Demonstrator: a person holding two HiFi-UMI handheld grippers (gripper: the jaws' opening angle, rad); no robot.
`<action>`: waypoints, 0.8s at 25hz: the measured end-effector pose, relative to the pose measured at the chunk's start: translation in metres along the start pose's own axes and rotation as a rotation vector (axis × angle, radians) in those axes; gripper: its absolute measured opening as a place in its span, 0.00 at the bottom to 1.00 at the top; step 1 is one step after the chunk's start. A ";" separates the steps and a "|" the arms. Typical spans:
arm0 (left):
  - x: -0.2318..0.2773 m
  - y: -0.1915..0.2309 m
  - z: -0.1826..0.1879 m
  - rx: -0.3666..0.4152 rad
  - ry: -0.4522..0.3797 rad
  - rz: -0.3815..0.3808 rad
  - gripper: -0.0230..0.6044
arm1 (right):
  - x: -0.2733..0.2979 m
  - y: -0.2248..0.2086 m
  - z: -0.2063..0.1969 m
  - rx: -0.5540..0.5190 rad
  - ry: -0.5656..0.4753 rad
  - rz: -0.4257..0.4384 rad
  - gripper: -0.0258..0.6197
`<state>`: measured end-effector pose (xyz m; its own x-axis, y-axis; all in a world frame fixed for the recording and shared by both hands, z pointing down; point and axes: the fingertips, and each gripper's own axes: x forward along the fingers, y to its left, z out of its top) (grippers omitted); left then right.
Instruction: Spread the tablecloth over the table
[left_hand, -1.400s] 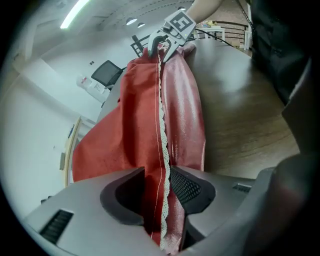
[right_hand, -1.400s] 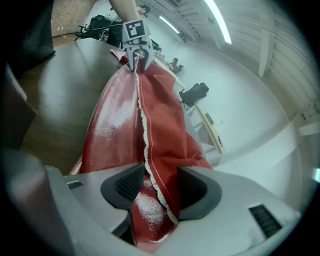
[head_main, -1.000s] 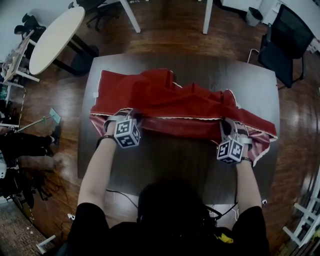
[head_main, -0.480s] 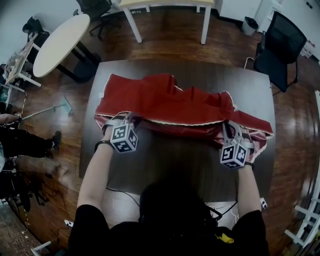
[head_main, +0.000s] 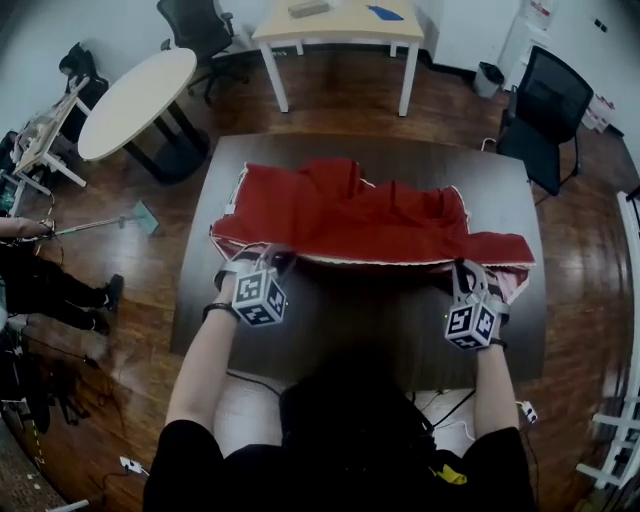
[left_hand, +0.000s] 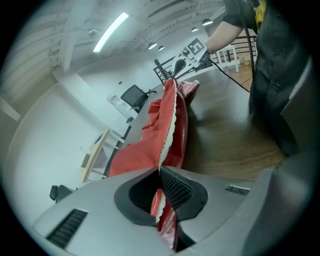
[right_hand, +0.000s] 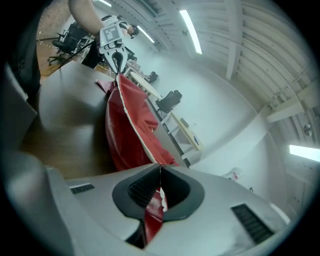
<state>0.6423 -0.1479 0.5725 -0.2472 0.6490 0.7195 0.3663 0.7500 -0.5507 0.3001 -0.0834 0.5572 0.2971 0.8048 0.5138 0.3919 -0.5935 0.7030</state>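
A red tablecloth (head_main: 350, 215) with a white lace edge lies bunched across the far half of the dark wooden table (head_main: 380, 320). My left gripper (head_main: 262, 262) is shut on its near left edge, and the right gripper (head_main: 478, 278) is shut on its near right edge. Between them the lace hem hangs stretched a little above the table. In the left gripper view the tablecloth (left_hand: 167, 122) runs from my jaws (left_hand: 161, 175) to the other gripper. The right gripper view shows the same tablecloth (right_hand: 131, 125) pinched in my gripper (right_hand: 160, 172).
A black office chair (head_main: 545, 110) stands at the table's far right corner. A round white table (head_main: 135, 100) and a light wooden desk (head_main: 340, 25) stand beyond on the wooden floor. Cables (head_main: 450, 410) lie on the floor by the near edge.
Both grippers have lifted and pulled the near hem of the cloth toward me. The hem now hangs straighter between them, and the far folds have shifted a little.
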 end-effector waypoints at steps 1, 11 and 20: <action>-0.010 -0.007 0.001 0.002 -0.010 0.003 0.06 | -0.012 0.006 -0.003 0.009 0.006 -0.007 0.06; -0.080 -0.153 -0.043 -0.016 -0.005 -0.161 0.06 | -0.113 0.138 -0.032 0.116 0.145 0.057 0.06; -0.110 -0.261 -0.072 -0.062 0.076 -0.290 0.06 | -0.179 0.232 -0.059 0.133 0.230 0.174 0.06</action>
<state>0.6385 -0.4242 0.6673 -0.2828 0.3959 0.8736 0.3448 0.8919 -0.2926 0.2866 -0.3643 0.6572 0.1710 0.6629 0.7289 0.4671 -0.7059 0.5324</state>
